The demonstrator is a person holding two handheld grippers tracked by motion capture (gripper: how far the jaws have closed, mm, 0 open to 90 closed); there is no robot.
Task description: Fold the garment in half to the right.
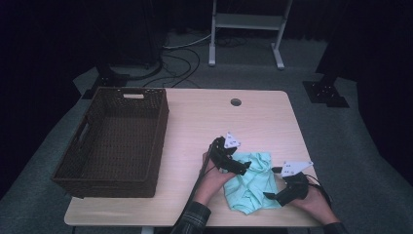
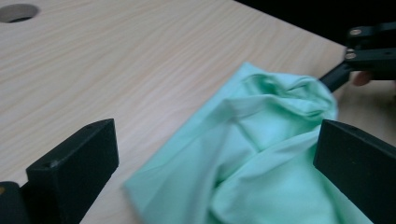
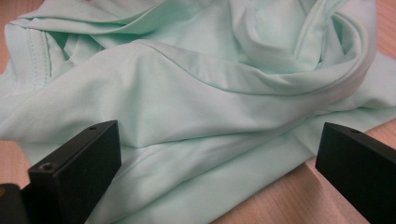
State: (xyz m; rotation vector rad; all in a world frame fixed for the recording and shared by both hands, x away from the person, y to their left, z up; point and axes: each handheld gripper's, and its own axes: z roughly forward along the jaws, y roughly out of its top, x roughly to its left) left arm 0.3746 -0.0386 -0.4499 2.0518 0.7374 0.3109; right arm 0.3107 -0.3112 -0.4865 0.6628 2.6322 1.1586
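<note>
Working on: your two grippers are at the mint green cloth (image 1: 251, 183), which lies crumpled on the table (image 1: 195, 122) near its front right edge.
Left gripper (image 1: 233, 161): you've got it at the cloth's left side, fingers (image 2: 74, 172) spread wide with nothing pinched, cloth lying loose below them.
Right gripper (image 1: 285, 192): sits at the cloth's right edge, fingers (image 3: 77, 168) wide apart too, fabric spread under them but not squeezed.
Cloth shape: bunched in soft folds, a stitched hem showing in the right gripper view.
Basket (image 1: 114, 141): brown wicker, on the table's left side, well apart from the cloth.
</note>
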